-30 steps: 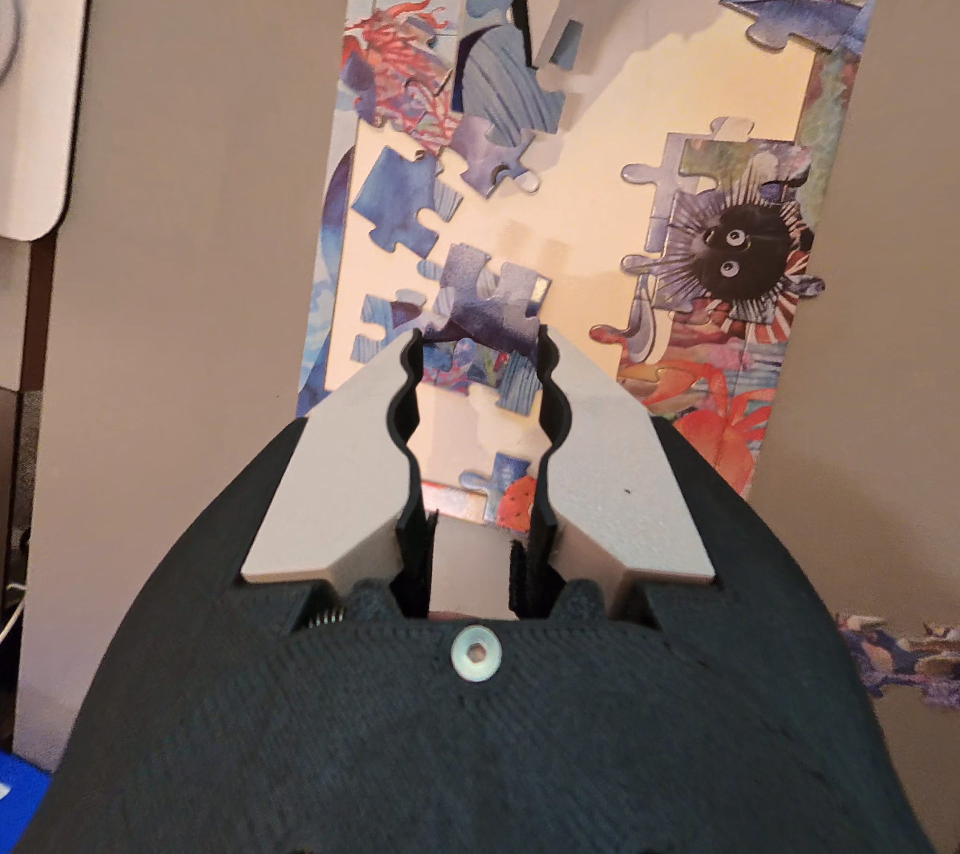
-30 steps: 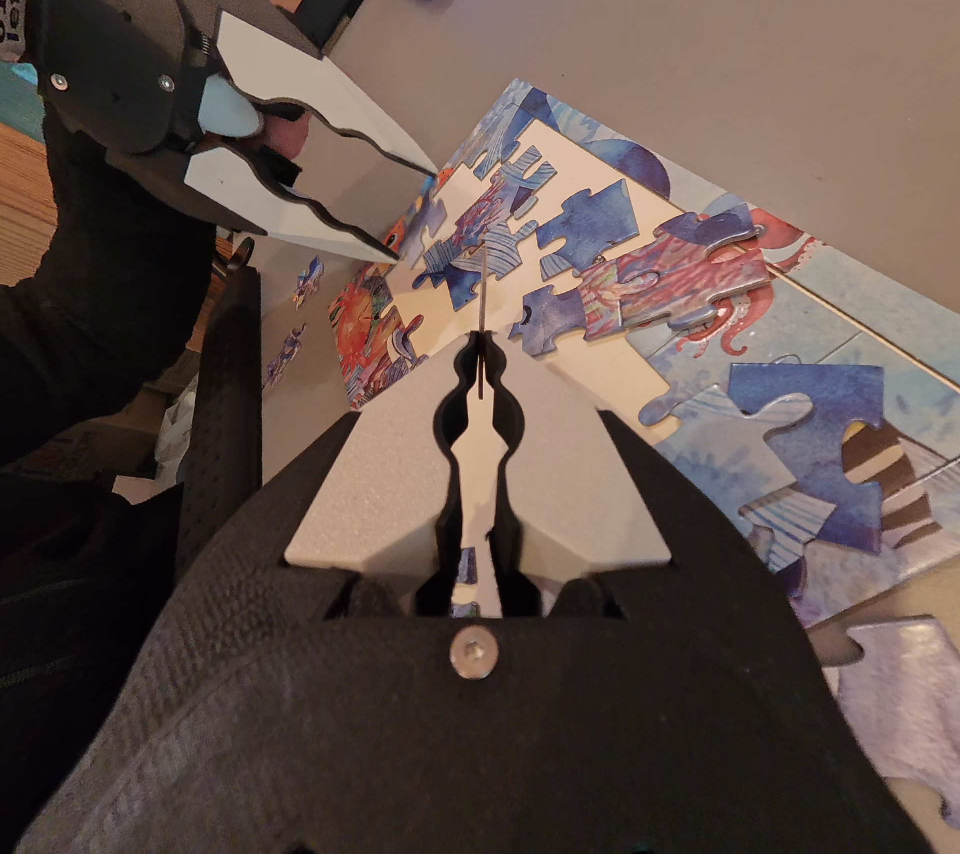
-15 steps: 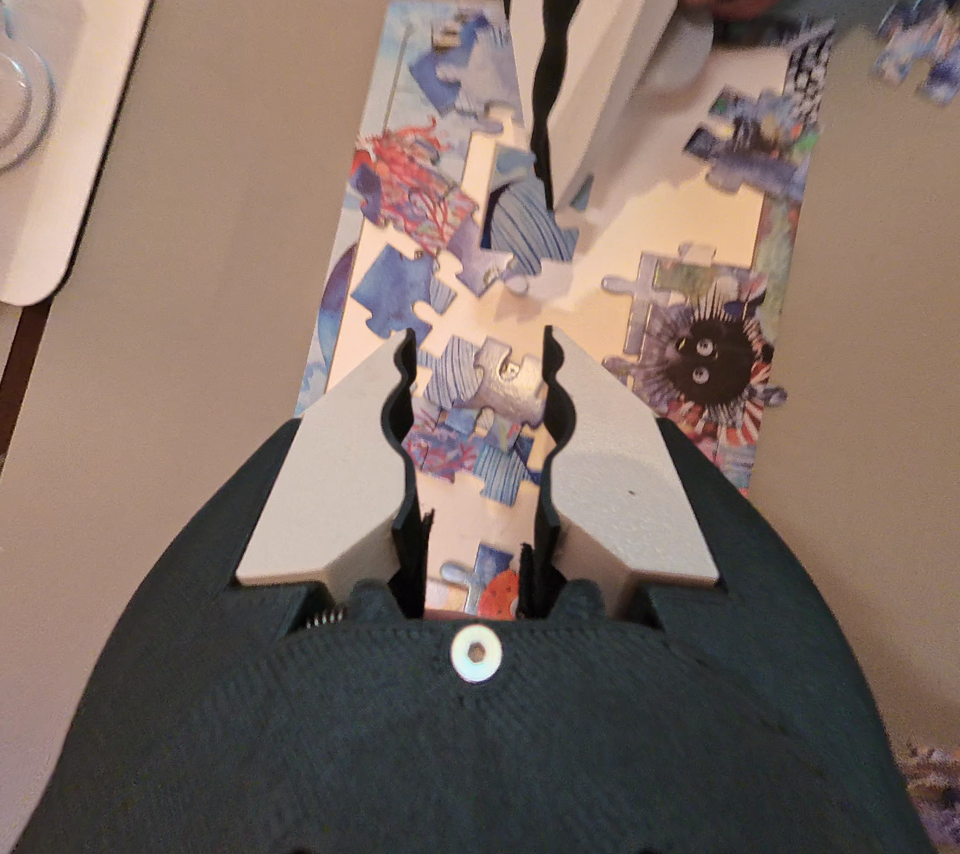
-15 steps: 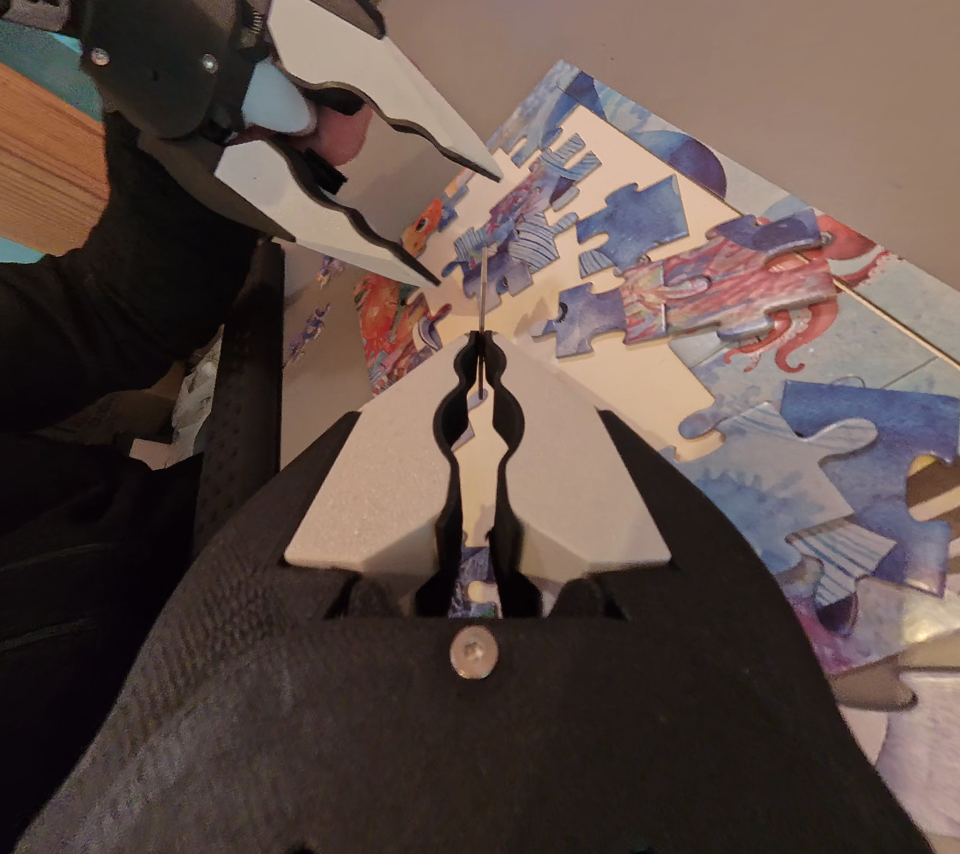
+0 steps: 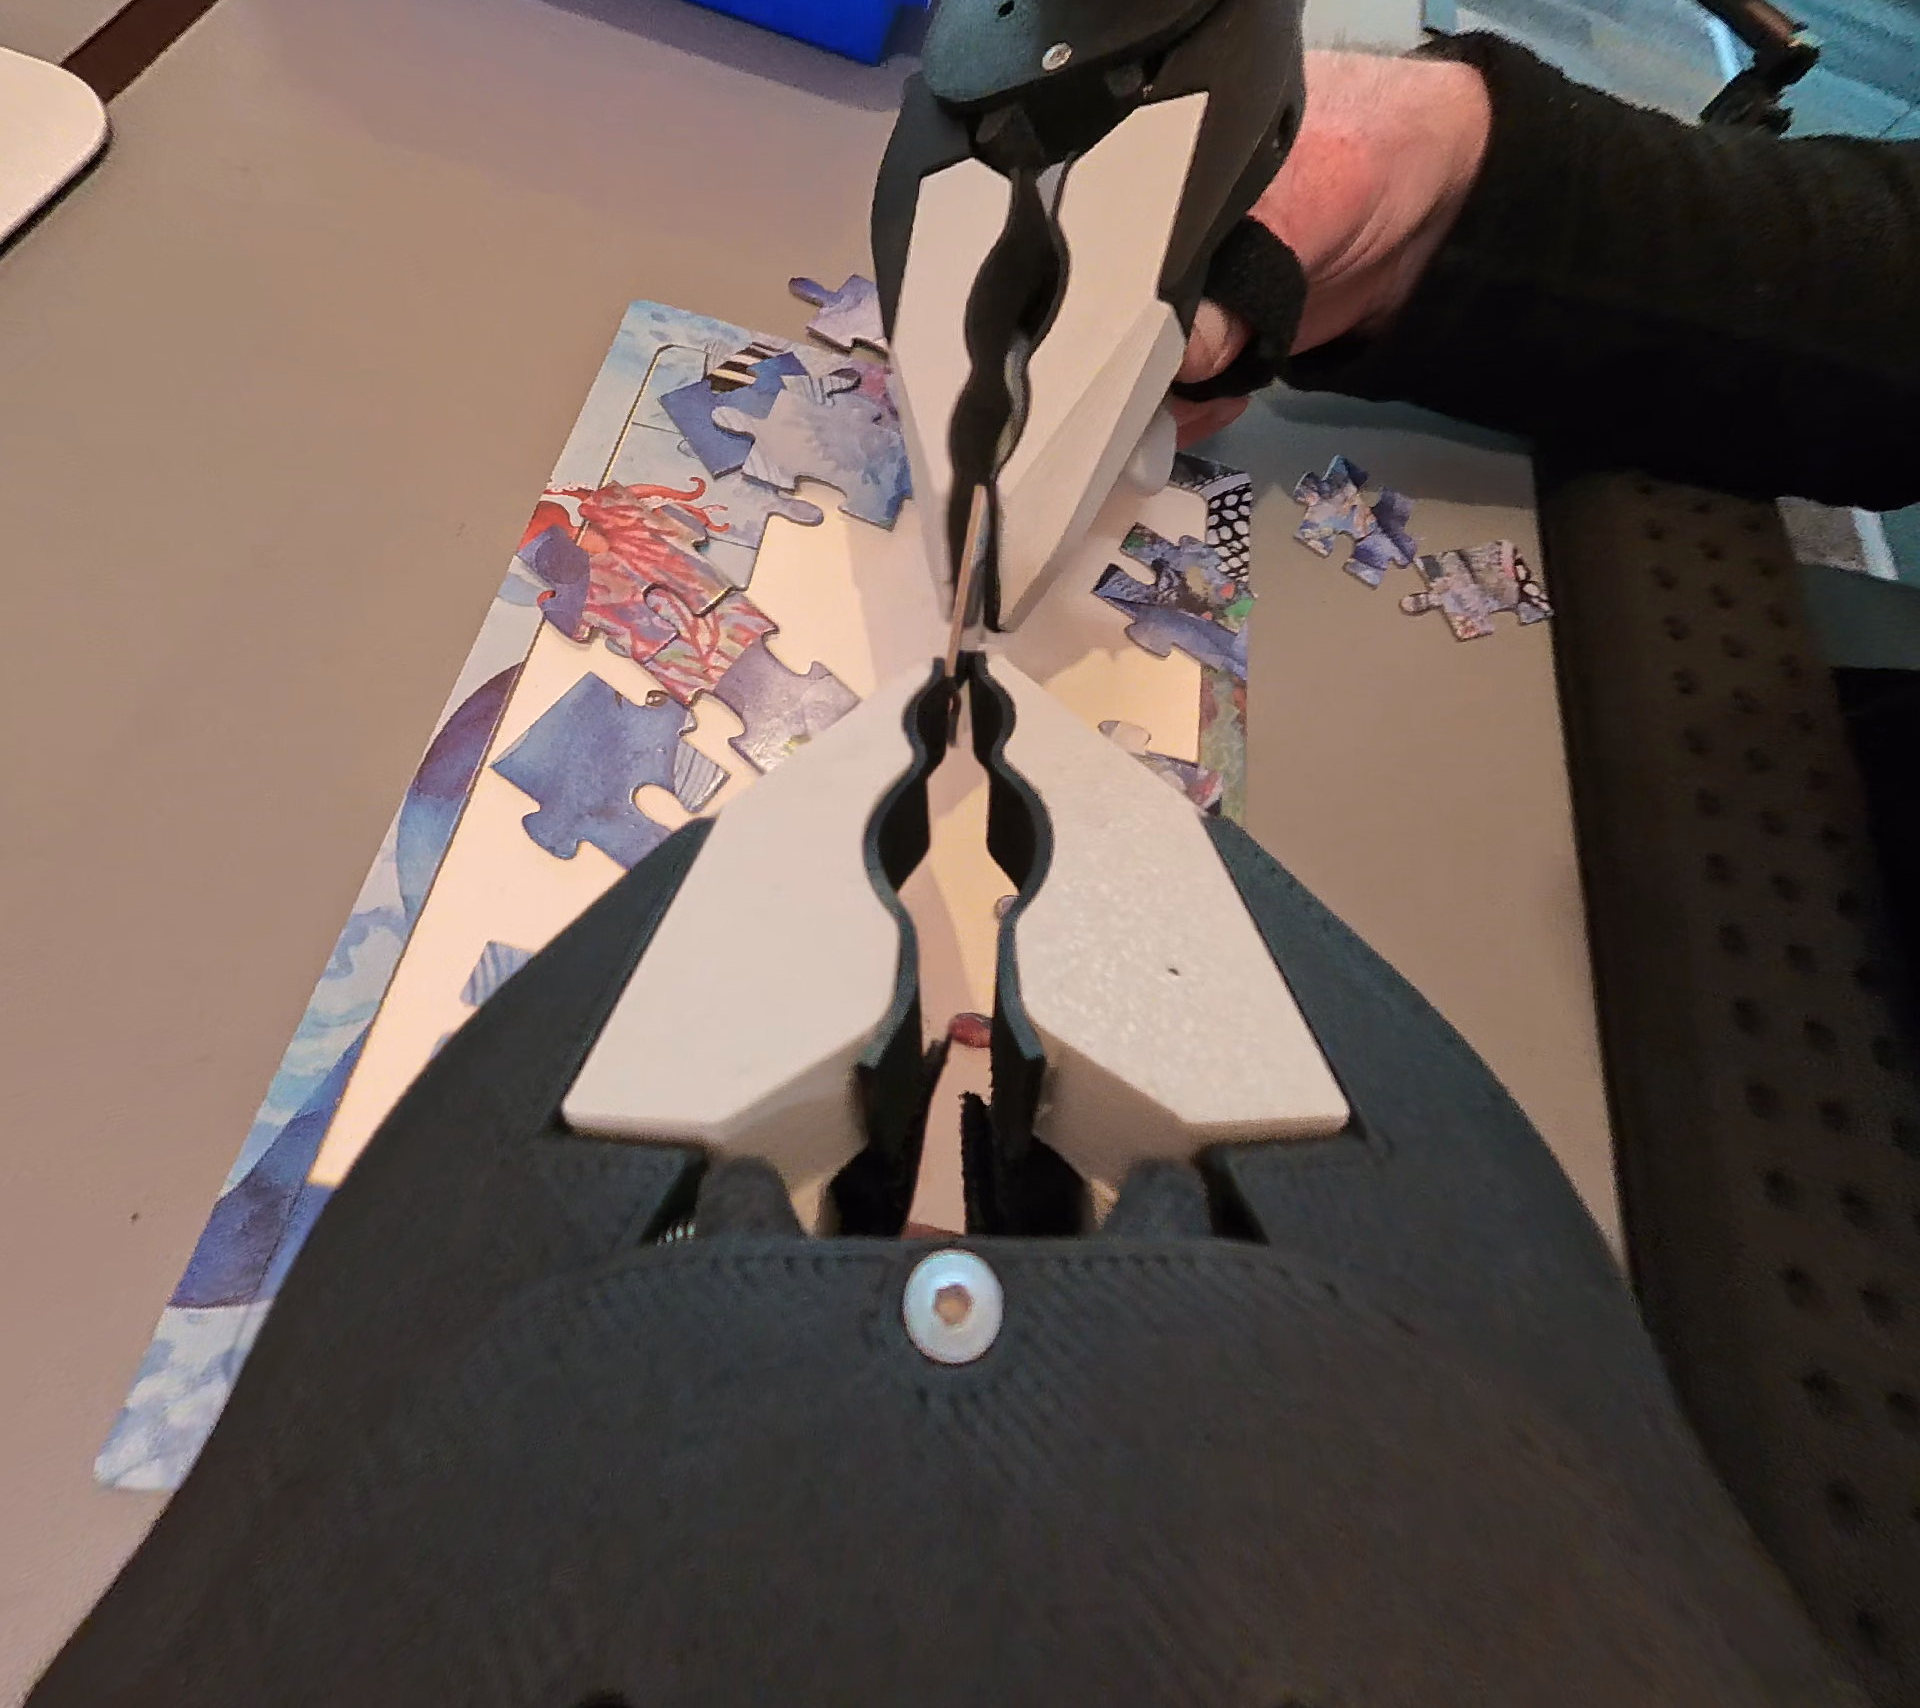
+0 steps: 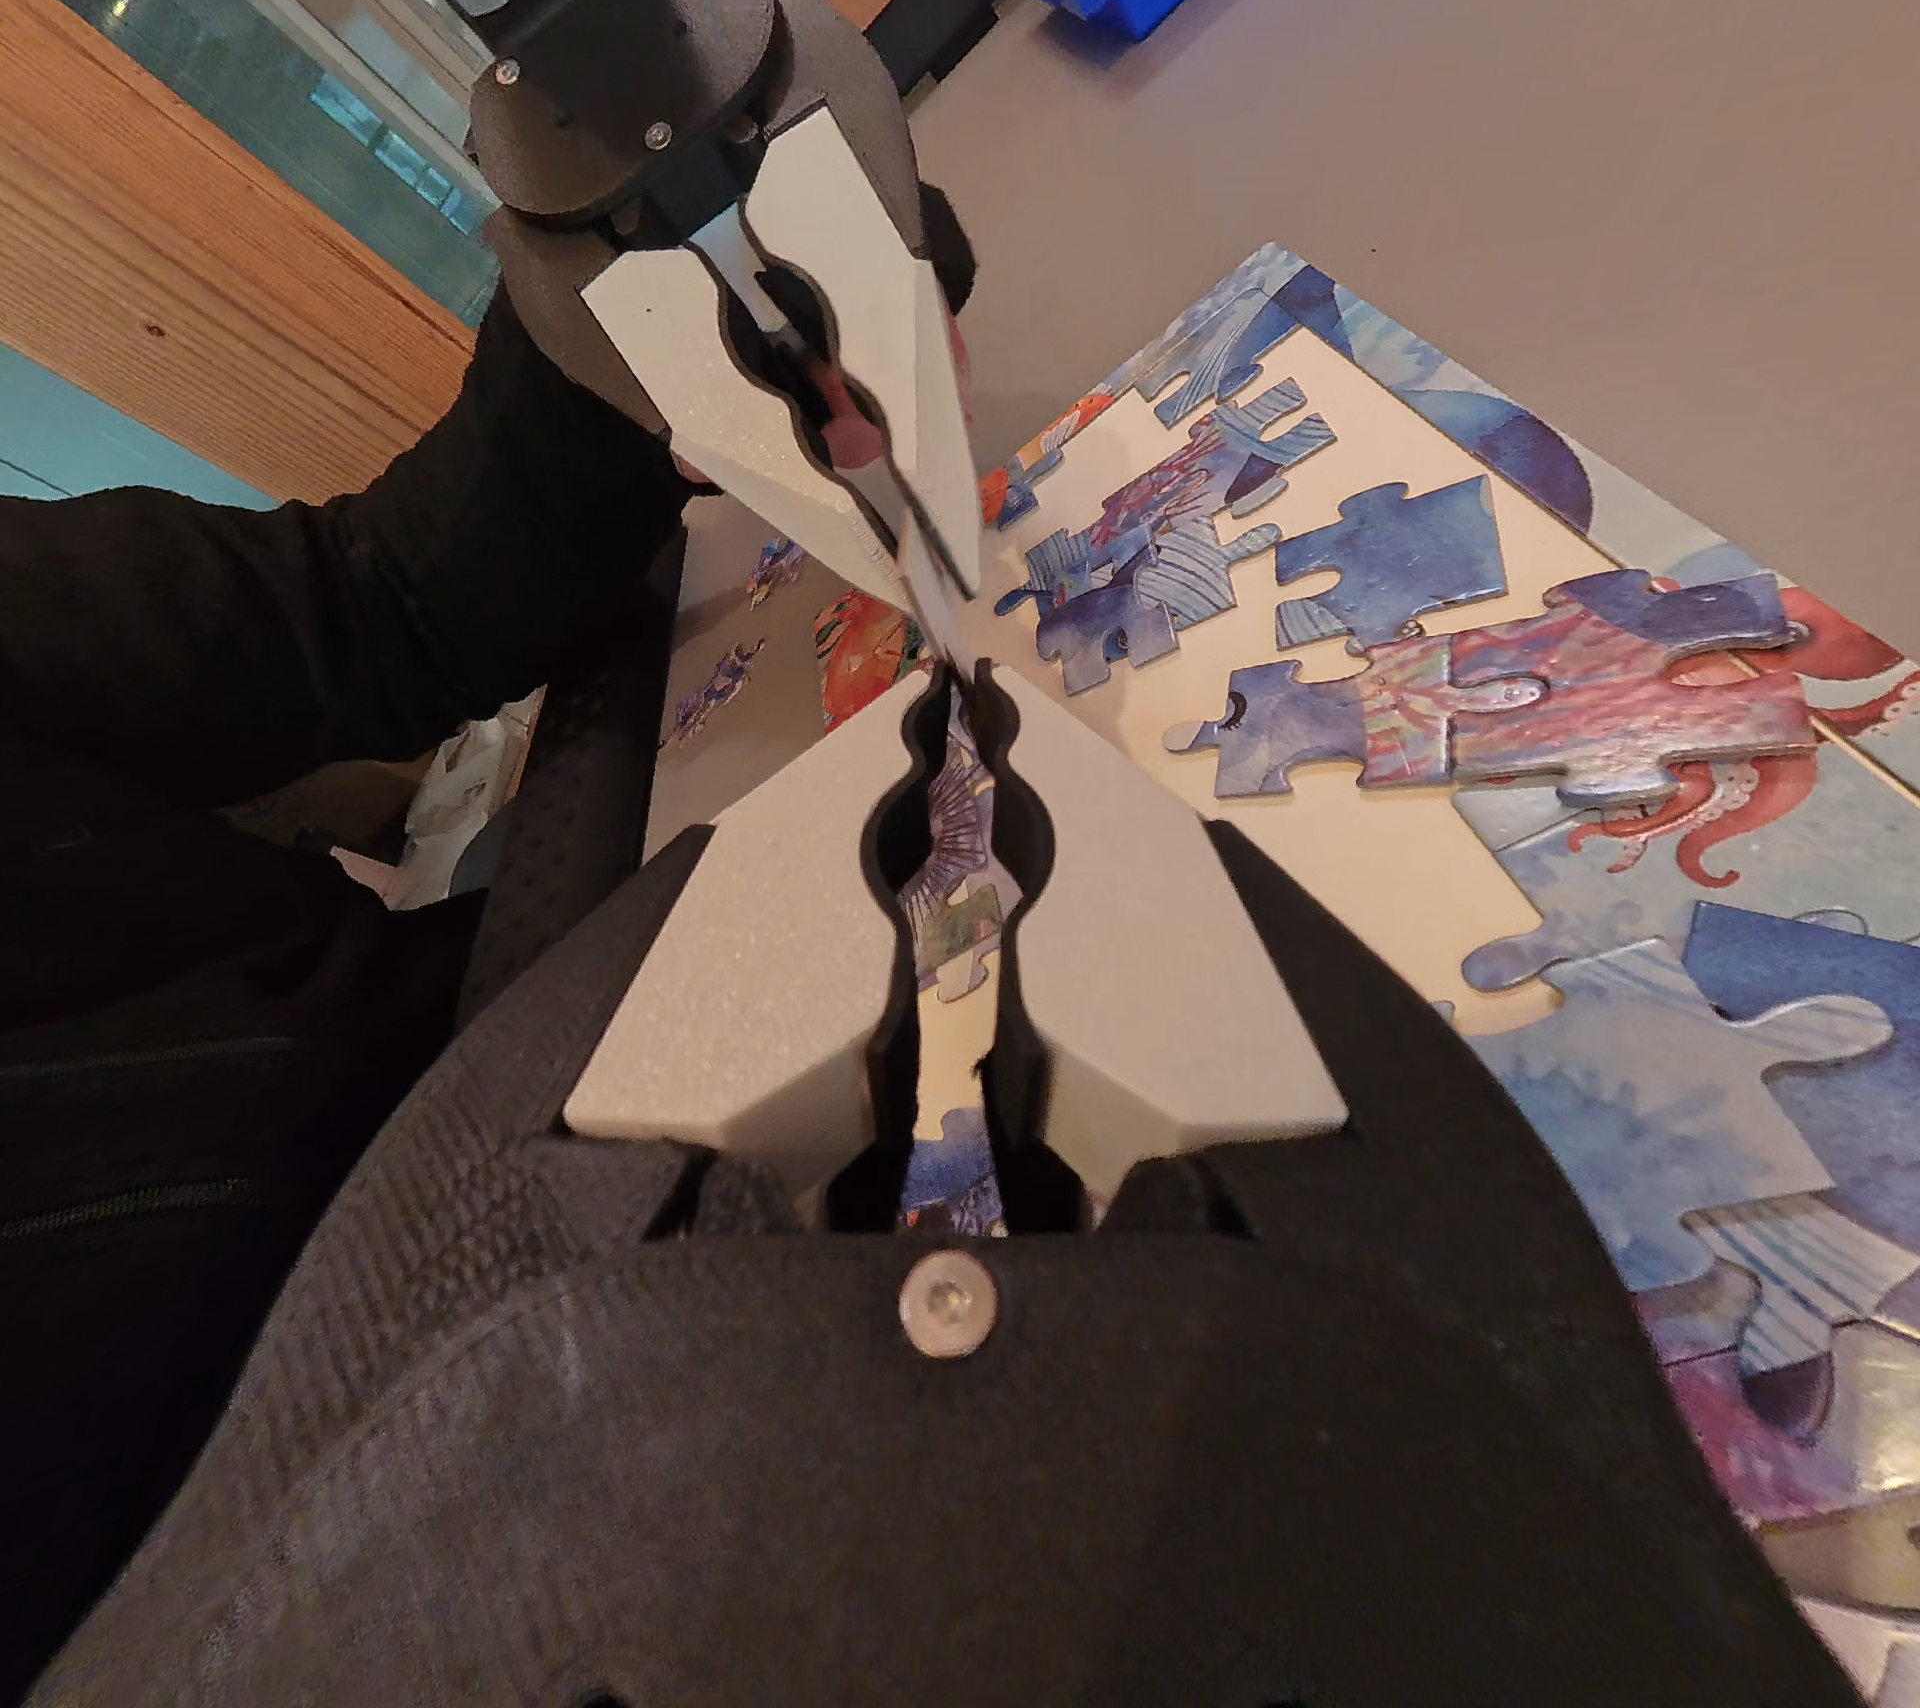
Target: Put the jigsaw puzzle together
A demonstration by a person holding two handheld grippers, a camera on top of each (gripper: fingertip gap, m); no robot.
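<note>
Hand-held gripper, left [image 5: 961, 690], now closed on the puzzle piece [image 5: 966, 578] your right [image 6: 961, 671] clamps (centre frame, edge-on): likely mid-handover.

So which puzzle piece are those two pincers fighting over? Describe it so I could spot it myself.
Start at the long puzzle tray on the grey table. Above its bare cream middle, the left gripper and right gripper meet tip to tip. The held piece is pinched between them, upright and edge-on like a thin sliver, while every other piece lies flat.
</note>
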